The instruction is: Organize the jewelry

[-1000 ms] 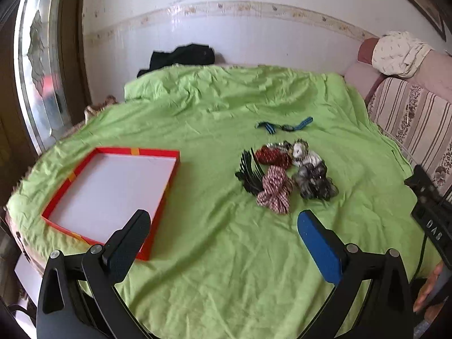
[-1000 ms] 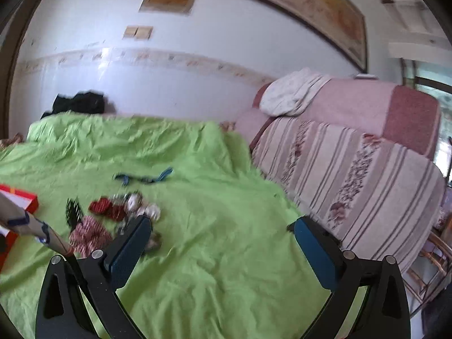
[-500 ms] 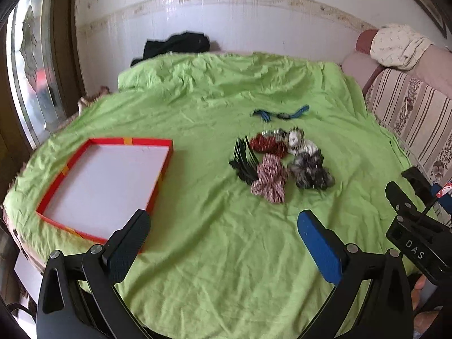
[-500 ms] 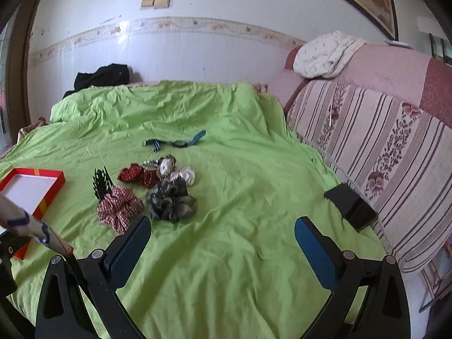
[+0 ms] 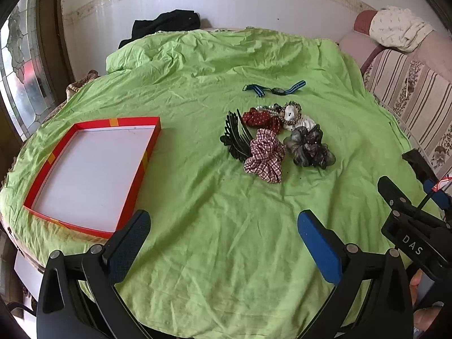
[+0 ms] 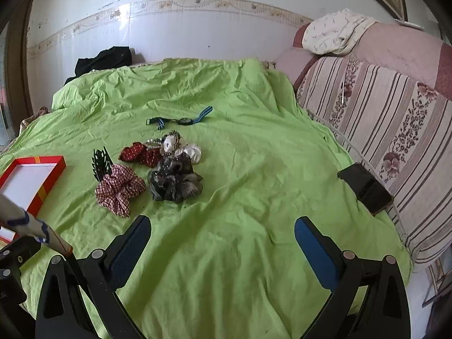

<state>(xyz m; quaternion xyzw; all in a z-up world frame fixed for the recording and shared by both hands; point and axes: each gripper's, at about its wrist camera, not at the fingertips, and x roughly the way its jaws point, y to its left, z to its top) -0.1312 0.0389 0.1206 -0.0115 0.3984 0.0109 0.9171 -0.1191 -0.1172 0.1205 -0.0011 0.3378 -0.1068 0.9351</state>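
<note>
While both tools hover low over the green sheet (image 5: 214,226), the left gripper (image 5: 223,234) and right gripper (image 6: 223,237) are spread wide, holding nothing. Ahead, the hair ties (image 5: 279,138) sit heaped well right of the red tray (image 5: 152,144), which looks bare. Best bet: take the checked scrunchie (image 6: 120,188) at the pile's near edge first, possibly snagging the black comb (image 6: 100,163) touching it.

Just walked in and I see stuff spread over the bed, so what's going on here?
A person holds a two-finger gripper in each hand over a green sheet. Both the left gripper and right gripper are open and empty. A pile of scrunchies, a black hair claw and a blue-strapped watch lies untouched. The red tray is empty.
</note>
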